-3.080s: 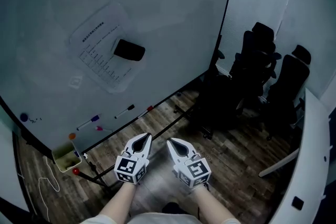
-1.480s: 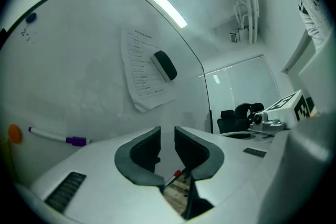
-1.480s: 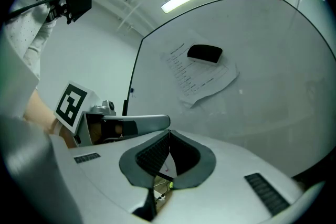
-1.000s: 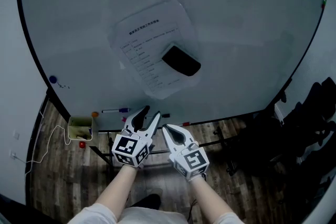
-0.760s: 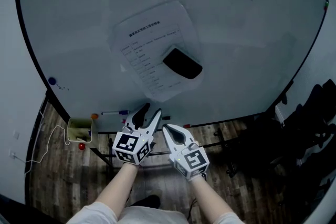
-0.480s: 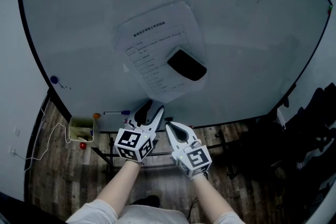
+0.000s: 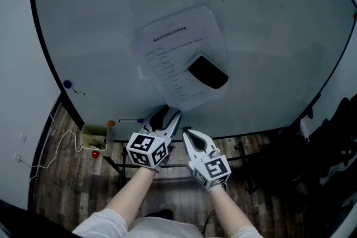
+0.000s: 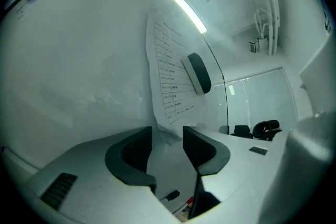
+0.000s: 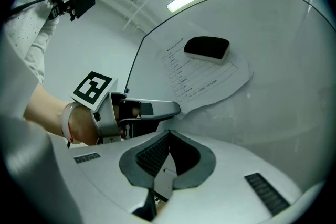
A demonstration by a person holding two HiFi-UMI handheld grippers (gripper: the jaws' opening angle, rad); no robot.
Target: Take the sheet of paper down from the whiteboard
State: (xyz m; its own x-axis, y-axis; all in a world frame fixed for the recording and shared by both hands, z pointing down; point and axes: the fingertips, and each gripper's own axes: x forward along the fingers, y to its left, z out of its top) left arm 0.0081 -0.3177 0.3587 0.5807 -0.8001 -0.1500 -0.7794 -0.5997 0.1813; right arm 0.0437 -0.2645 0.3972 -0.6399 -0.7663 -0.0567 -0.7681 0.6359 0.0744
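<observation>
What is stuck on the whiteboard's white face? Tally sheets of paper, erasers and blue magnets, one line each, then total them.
Sheet of paper: 1
Black eraser: 1
Blue round magnet: 1
Total: 3

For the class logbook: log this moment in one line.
left gripper: jaws just opening, sheet edge at tips, ungripped | right gripper: shut, empty
</observation>
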